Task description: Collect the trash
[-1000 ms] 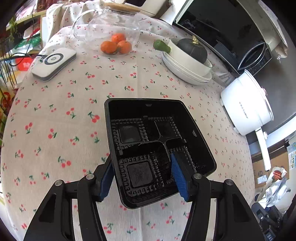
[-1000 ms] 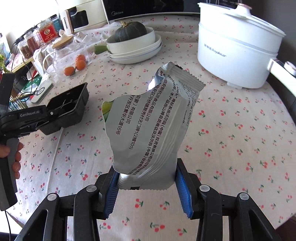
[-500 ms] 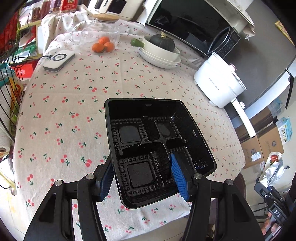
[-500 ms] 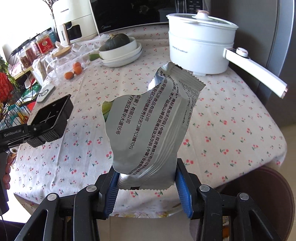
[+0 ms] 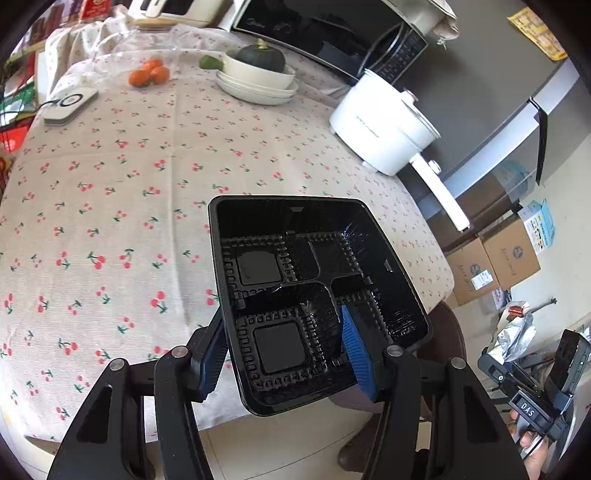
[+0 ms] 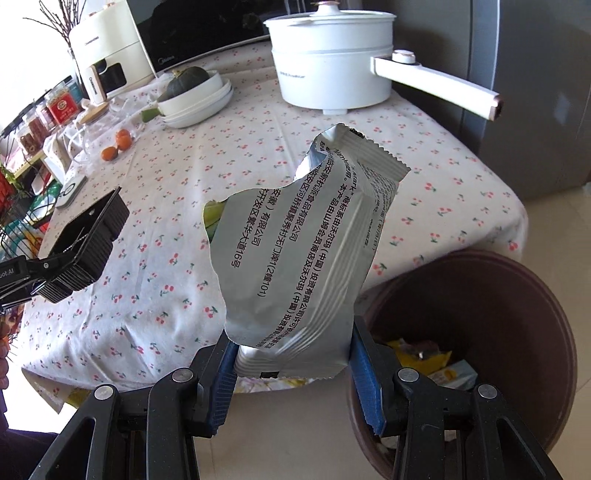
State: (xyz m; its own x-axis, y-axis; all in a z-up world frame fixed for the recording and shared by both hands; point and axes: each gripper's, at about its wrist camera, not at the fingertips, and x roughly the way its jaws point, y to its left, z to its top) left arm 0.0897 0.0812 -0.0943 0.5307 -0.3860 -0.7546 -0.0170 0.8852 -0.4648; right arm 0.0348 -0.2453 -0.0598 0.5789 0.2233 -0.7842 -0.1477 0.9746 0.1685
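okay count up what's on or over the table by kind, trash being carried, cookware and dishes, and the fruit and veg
Trash being carried: 2, black food tray, silver snack wrapper
Cookware and dishes: 2, white electric pot, stack of white bowls
Fruit and veg: 3 kinds, oranges, dark green squash, a green vegetable piece
Total: 7

"Midea" on microwave (image 5: 332, 33), "DAS" on right tool (image 5: 526, 410), "16号" on silver wrapper (image 6: 295, 258)

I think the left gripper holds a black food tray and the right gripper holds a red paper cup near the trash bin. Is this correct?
Not quite. The right wrist view shows the right gripper holding a torn silver snack wrapper, not a cup. The rest holds: black food tray, left gripper, trash bin.
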